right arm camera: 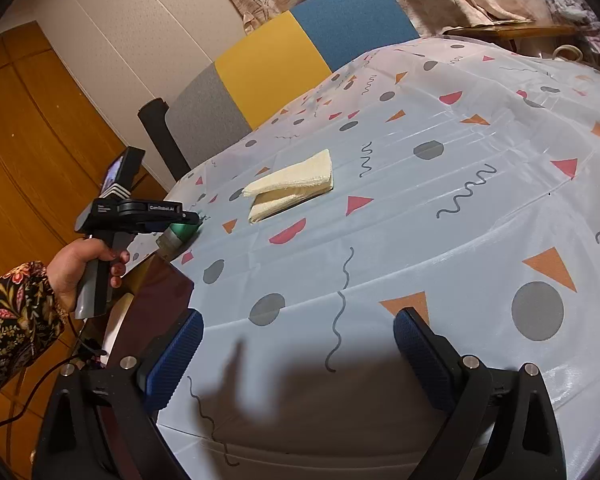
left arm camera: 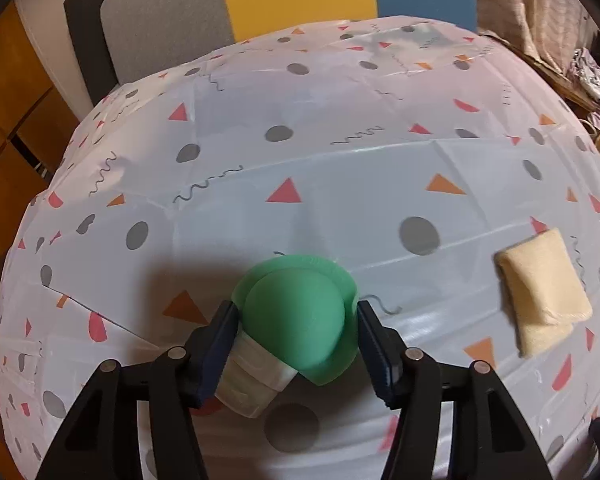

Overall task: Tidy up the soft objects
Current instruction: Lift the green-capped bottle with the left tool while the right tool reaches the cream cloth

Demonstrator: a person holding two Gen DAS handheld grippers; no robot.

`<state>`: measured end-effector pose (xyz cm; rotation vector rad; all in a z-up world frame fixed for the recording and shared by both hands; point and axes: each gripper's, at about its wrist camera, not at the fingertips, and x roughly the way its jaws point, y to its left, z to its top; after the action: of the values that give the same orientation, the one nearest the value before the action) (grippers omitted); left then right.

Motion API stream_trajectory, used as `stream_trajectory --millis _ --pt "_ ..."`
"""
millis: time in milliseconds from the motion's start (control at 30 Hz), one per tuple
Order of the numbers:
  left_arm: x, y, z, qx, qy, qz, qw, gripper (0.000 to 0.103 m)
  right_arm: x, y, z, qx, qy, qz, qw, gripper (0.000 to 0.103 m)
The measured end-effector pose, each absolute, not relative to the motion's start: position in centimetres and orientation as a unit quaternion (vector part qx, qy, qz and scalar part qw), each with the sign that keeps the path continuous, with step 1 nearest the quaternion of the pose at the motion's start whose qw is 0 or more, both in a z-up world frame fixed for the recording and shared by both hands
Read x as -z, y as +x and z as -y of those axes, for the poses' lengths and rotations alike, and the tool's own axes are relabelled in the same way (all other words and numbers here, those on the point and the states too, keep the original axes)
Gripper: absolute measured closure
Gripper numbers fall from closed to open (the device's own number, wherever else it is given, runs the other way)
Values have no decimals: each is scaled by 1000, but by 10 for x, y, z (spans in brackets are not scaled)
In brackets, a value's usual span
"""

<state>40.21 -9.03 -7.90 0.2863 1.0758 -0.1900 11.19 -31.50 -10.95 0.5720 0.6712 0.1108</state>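
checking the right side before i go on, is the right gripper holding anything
No, the right gripper stands wide open over the patterned tablecloth with nothing between its blue pads.

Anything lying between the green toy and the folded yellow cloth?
No. In the left wrist view, only bare patterned tablecloth separates the green toy from the yellow cloth.

The left wrist camera looks steeply down, close over the tablecloth (left arm camera: pixel 300 168), its 2 fingers framing a green toy (left arm camera: pixel 296 320). The right wrist camera sits lower, apparently near the table edge, facing across. Both share the folded cloth (right arm camera: pixel 292 184).
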Motion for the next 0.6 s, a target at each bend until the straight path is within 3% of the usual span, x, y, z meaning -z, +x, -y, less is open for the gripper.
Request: stream_trajectory --millis 600 --pt "27 330 59 160 12 -432 887 49 107 117 309 -40 254 -343 903 5"
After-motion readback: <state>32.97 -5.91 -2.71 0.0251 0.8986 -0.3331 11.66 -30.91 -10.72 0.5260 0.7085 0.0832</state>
